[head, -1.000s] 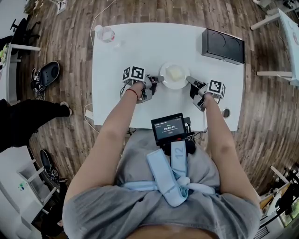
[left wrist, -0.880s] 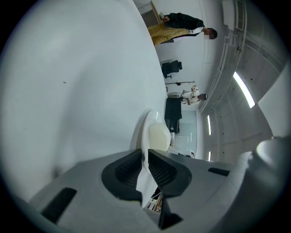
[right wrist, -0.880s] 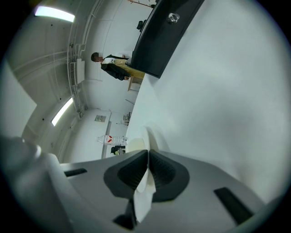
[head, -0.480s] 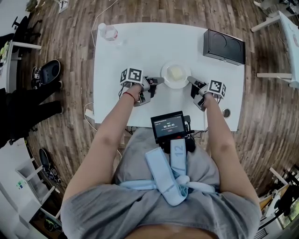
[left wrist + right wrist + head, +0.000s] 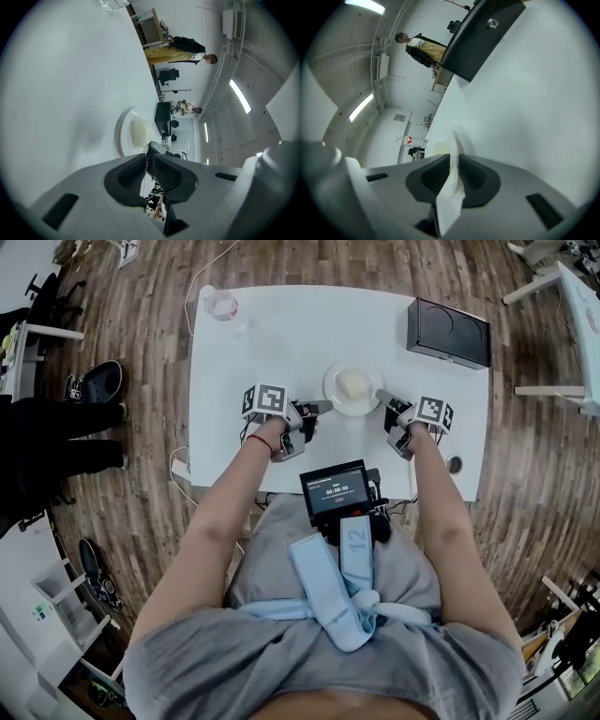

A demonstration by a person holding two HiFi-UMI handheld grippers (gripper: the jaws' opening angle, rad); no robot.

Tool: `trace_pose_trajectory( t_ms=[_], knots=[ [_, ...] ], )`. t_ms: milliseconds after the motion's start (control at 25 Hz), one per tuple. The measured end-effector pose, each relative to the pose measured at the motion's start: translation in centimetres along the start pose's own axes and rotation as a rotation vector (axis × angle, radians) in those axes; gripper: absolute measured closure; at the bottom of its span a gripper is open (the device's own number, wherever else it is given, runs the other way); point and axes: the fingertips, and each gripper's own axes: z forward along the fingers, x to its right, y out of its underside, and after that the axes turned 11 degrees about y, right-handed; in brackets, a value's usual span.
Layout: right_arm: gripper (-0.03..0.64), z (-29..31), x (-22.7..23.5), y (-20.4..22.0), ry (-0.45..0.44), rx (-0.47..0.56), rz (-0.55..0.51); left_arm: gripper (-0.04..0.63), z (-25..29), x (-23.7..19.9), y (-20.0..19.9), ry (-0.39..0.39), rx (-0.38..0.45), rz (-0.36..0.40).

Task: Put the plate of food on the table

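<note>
Plate (image 5: 332, 382): white and round, lying on the desk (image 5: 281, 343) a little right of centre and towards the near edge; the left gripper view shows it flat on the surface (image 5: 121, 136).
Food (image 5: 352, 385): one pale yellow lump in the middle of the plate, seen also from the left gripper (image 5: 139, 133) and over the rim from the right gripper (image 5: 438, 149).
Right gripper (image 5: 382, 398): at the plate's right edge. Its jaws are closed on the rim, and the white edge of the plate (image 5: 451, 183) stands between the two ribbed pads.
Left gripper (image 5: 317, 409): at the plate's left edge, tips just beside the rim. Its jaws (image 5: 149, 157) are drawn close with only a narrow slit between them and nothing in it; the plate lies just beyond the tips.
Arms: both bare forearms reach from the near edge of the desk, one to each side of the plate.
Black box (image 5: 448, 331): at the far right corner of the desk, well apart from the plate; it is also in the right gripper view (image 5: 483, 33).
Bottle (image 5: 218, 304): clear plastic, at the far left corner of the desk.
Screen (image 5: 336, 493): small, lit, worn at the person's chest, below the near edge of the desk.
Bystander (image 5: 56, 442): dark trouser legs on the wooden floor to the left of the desk.
</note>
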Motion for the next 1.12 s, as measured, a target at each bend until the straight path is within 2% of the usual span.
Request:
trace_pose_trajectory(
  t_ms=[280,440,560,680,840,1120],
  knots=[
    [0.555,-0.1,0.5,0.0,0.076,-0.011,-0.043,0.561,-0.4,-0.5,-0.4,-0.013,0.012,0.002],
    [0.552,-0.6,0.7,-0.3,0.08,-0.003,-0.023,0.561,-0.5,-0.9,-0.7,-0.02,0.022,-0.008],
    [0.554,-1.2,0.1,-0.4,0.087,-0.004,-0.051,0.561,-0.7,-0.8,-0.9,-0.019,0.026,-0.007],
    [0.554,-1.5,-1.1,0.1,0.094,-0.013,-0.127,0.561,-0.9,-0.9,-1.0,-0.032,0.023,0.013],
    [0.554,-2.0,-2.6,1.5,0.131,-0.039,-0.298,0.561,-0.7,-0.4,-0.7,-0.032,-0.003,0.065],
    [0.554,-3.6,-5.6,2.7,0.113,-0.014,-0.499,0.561,-0.5,1.1,0.3,-0.036,-0.06,0.197]
  ],
)
